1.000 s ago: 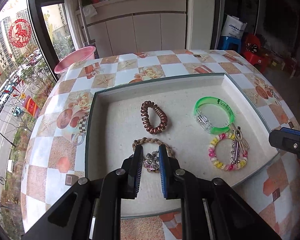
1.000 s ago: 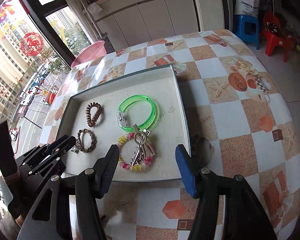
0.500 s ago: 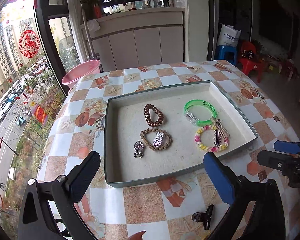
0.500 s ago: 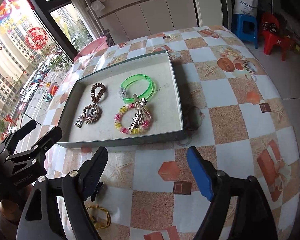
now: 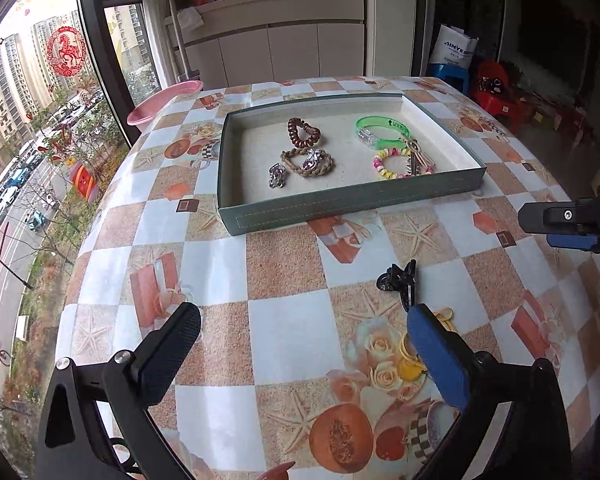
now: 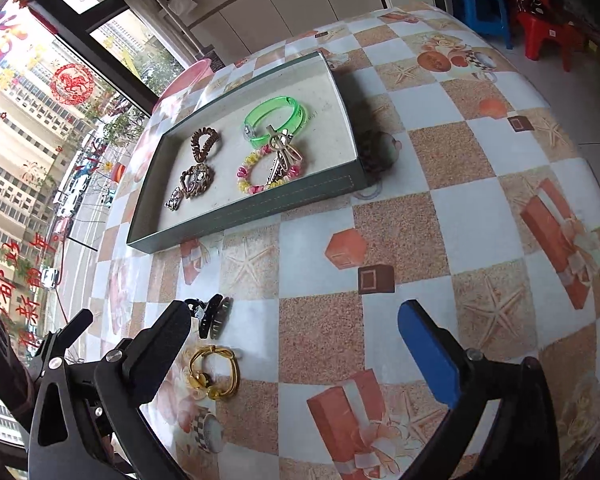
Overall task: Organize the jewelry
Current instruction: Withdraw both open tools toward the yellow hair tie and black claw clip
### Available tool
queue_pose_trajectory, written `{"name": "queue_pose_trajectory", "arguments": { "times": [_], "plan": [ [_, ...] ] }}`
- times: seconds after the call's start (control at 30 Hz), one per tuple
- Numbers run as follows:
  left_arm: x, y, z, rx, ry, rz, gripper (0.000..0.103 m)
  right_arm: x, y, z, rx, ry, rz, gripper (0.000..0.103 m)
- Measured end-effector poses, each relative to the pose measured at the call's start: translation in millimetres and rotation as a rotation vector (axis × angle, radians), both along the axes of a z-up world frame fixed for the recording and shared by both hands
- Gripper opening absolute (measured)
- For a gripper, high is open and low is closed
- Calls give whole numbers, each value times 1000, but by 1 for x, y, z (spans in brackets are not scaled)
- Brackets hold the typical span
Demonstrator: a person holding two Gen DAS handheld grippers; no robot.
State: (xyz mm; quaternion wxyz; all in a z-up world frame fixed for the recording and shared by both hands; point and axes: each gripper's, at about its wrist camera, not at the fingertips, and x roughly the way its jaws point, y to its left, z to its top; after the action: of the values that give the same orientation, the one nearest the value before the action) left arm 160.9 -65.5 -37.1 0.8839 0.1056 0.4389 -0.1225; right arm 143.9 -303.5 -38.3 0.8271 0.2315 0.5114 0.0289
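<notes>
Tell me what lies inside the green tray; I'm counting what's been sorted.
Inside the green tray: brown coil tie, braided bracelet holding one silver charm, another charm beside it, green bangle, beaded bracelet under keys. Beads beneath the keys are hidden.

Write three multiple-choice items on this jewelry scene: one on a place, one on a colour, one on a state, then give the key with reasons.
1. Where does the black hair clip lie?
A. In the tray
B. On the tablecloth, outside the tray
C. In the pink basin

2. What colour is the translucent bangle in the tray?
A. Green
B. Red
C. Blue

3. How does the left claw stand?
A. Shut on the clip
B. Shut on nothing
C. Open, holding nothing

Key:
1 B: the clip rests on the checked tablecloth in front of the tray's near wall, beside the gold bracelet.
2 A: the bangle is bright green, next to the beaded bracelet.
3 C: its two fingers are spread wide over the cloth with nothing between them.
</notes>
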Motion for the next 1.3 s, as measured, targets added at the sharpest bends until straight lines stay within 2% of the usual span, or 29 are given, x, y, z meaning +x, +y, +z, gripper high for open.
{"name": "queue_pose_trajectory", "arguments": {
  "times": [0.3,0.47,0.8,1.1,1.13,1.27,1.3],
  "plan": [
    [-13,-18,-29,25,67,-7,103,-19,3,-9,-23,39,7,103],
    [-11,-23,-35,0,105,-12,103,-22,5,-12,-31,48,18,103],
    [-7,-35,-46,10,139,-23,102,-21,3,-14,-30,50,18,103],
    [-13,-40,-44,-1,130,-65,79,-16,9,-18,-32,59,30,103],
    [-14,-40,-44,-10,132,-75,74,-16,10,-18,-32,60,32,103],
    [-19,-42,-43,-15,128,-107,62,-14,16,-18,-40,61,42,103],
    [-20,-42,-43,-17,128,-110,56,-14,17,-18,-43,62,45,103]
  ]
}}
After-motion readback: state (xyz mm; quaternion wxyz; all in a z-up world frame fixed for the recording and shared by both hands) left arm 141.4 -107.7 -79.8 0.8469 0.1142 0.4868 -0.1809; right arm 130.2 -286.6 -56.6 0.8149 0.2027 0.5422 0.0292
